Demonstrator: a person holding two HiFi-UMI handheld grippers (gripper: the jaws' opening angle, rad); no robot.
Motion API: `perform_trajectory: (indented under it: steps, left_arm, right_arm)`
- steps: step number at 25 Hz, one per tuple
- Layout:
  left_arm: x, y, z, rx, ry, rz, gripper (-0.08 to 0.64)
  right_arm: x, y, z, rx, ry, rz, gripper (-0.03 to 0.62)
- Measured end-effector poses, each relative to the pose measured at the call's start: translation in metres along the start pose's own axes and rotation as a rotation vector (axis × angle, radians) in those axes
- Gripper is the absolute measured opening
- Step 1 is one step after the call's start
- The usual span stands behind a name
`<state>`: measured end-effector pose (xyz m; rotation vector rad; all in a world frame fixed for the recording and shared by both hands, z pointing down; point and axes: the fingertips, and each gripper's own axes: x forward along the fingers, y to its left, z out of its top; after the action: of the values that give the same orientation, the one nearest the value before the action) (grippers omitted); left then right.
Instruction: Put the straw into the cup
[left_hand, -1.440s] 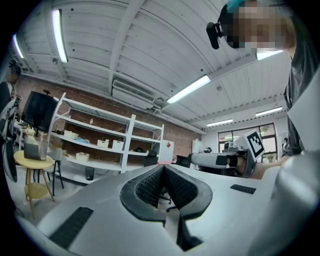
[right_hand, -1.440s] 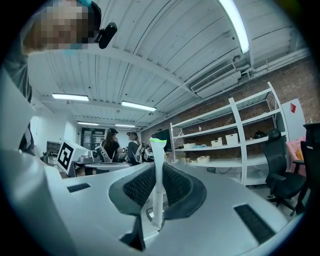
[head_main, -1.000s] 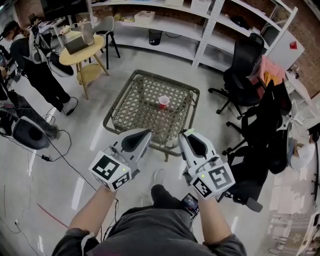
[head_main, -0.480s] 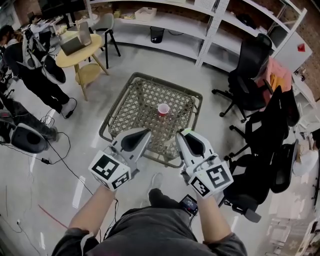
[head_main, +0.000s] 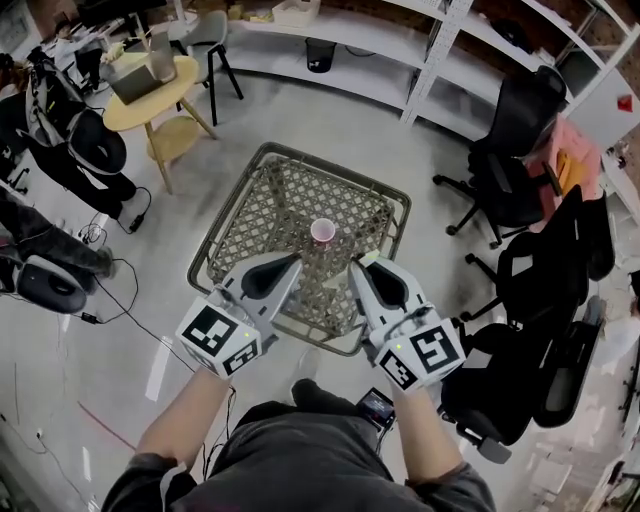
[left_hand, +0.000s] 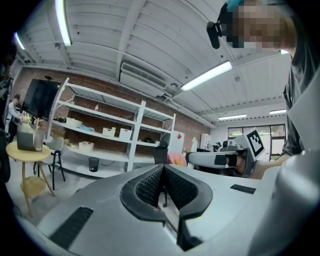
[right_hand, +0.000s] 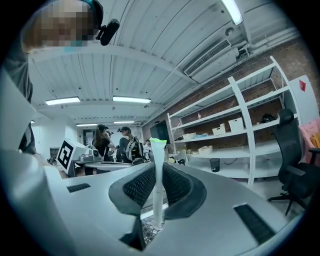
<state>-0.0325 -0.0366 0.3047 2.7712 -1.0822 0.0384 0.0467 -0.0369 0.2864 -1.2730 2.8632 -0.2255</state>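
Pink cup (head_main: 322, 230) mid table (head_main: 258, 215), right claw (head_main: 364, 268) pinching straw (right_hand: 158, 172)

Grey floor (head_main: 330, 130); white shelving (head_main: 370, 35) against brick wall (left_hand: 100, 98) (bins on shelves); yellow table (head_main: 187, 82); black office chairs (head_main: 515, 130); ceiling strip lights (left_hand: 207, 76).

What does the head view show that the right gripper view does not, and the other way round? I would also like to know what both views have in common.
Only the head view shows the pink cup, standing on the woven table ahead of both grippers. Only the right gripper view shows the grip clearly: the right gripper has its fingers shut on a white straw with a green tip, held upright. Both views show the white shelves along the wall and the left gripper beside the right one.
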Motion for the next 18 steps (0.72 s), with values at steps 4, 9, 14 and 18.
perform_trajectory:
  steps: [4, 9, 14, 18]
  left_arm:
    - [0.019, 0.015, -0.003, -0.004, 0.015, 0.018, 0.009]
    - [0.035, 0.034, -0.009, -0.018, 0.030, 0.050, 0.009]
    - [0.044, 0.047, -0.015, -0.036, 0.039, 0.064, 0.009]
    - [0.051, 0.058, -0.022, -0.048, 0.050, 0.071, 0.009]
  right_arm:
    - [0.016, -0.022, 0.002, 0.003, -0.001, 0.014, 0.046]
    - [0.035, -0.045, 0.012, -0.024, -0.011, 0.027, 0.046]
    - [0.054, -0.062, 0.023, -0.056, -0.019, 0.035, 0.046]
    - [0.068, -0.075, 0.023, -0.067, -0.017, 0.033, 0.046]
